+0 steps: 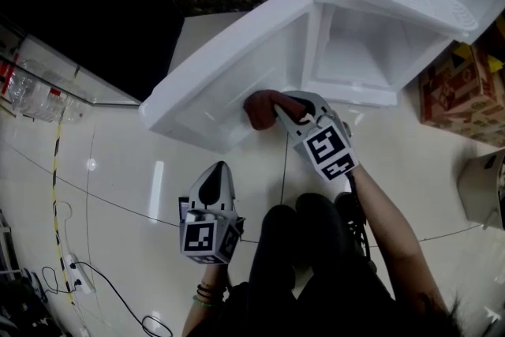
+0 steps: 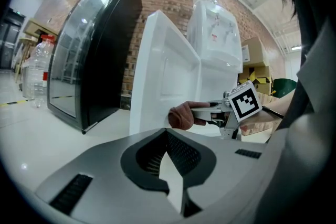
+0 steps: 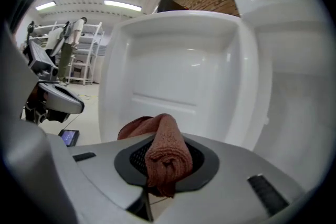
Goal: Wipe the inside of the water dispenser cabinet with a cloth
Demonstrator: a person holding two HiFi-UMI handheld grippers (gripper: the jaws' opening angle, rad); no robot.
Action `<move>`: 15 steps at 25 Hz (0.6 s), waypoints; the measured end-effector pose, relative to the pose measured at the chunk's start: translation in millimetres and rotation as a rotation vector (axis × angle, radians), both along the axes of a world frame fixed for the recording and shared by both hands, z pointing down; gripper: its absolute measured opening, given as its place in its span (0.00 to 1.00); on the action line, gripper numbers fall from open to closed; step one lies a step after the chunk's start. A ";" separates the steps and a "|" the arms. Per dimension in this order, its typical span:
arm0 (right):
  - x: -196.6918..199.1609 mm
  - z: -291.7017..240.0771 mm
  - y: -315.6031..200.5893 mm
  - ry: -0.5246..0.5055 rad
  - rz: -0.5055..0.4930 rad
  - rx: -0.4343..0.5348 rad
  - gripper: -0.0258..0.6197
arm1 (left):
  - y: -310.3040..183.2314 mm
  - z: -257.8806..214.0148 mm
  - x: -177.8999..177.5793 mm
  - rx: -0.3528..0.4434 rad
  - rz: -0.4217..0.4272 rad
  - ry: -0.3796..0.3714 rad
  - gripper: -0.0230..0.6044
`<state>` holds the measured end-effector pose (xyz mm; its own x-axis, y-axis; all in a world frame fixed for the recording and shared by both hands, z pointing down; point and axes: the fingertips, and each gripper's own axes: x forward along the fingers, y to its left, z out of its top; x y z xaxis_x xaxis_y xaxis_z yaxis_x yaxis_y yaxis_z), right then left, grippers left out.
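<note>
Your right tongs (image 1: pixel 278 114) are clamped on the rolled brown cloth (image 1: pixel 259 108) at the open cabinet door (image 1: pixel 217 83). Left tongs (image 1: pixel 215 174) together, empty. Drag hard and the cloth could pull loose.

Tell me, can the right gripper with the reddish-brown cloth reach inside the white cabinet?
Probably yes. The white plastic cabinet door stands wide open, the right gripper holds the reddish-brown towelling cloth beside the door's inner face, and nothing shows between it and the open white compartment.
</note>
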<state>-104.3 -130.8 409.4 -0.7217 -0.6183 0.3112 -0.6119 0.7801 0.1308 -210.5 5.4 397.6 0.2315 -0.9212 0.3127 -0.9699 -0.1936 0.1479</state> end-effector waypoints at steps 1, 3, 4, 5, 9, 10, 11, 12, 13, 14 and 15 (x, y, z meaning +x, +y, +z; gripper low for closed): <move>13.7 0.4 -7.6 -0.006 0.040 -0.006 0.16 | 1.8 6.0 -3.9 0.001 0.006 -0.021 0.01; 42.4 3.1 -21.6 -0.010 0.120 -0.012 0.16 | 5.0 17.3 -11.7 0.008 0.022 -0.067 0.01; 57.4 6.3 -27.9 -0.009 0.160 -0.014 0.16 | 4.5 16.3 -11.5 0.010 0.024 -0.065 0.01; 71.7 10.1 -33.3 -0.010 0.196 -0.018 0.16 | 2.8 11.2 -8.4 0.011 0.019 -0.047 0.01; 92.5 14.8 -34.7 -0.017 0.244 -0.043 0.16 | -1.1 -0.6 -1.2 -0.003 -0.002 -0.002 0.01; 88.5 16.5 -29.4 -0.013 0.226 -0.044 0.16 | 0.7 5.5 -4.8 -0.001 0.006 -0.027 0.01; 79.8 16.9 -21.4 -0.013 0.196 -0.046 0.16 | 3.0 13.2 -9.3 0.002 0.018 -0.058 0.01; 66.9 16.0 -11.0 -0.016 0.156 -0.049 0.16 | 4.6 18.7 -12.3 0.006 0.027 -0.079 0.01; 51.7 15.5 1.1 -0.018 0.109 -0.053 0.16 | 5.0 20.4 -12.8 0.009 0.030 -0.084 0.01; 35.8 16.8 14.0 -0.012 0.058 -0.055 0.16 | 4.4 18.5 -10.9 0.009 0.028 -0.073 0.01; 19.7 19.4 27.2 -0.002 0.003 -0.056 0.16 | 2.7 12.9 -6.6 0.007 0.021 -0.049 0.01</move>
<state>-84.6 -103.5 428.9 -0.7206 -0.6019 0.3442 -0.6142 0.7844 0.0859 -217.1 8.2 410.5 0.2352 -0.9185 0.3180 -0.9717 -0.2146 0.0989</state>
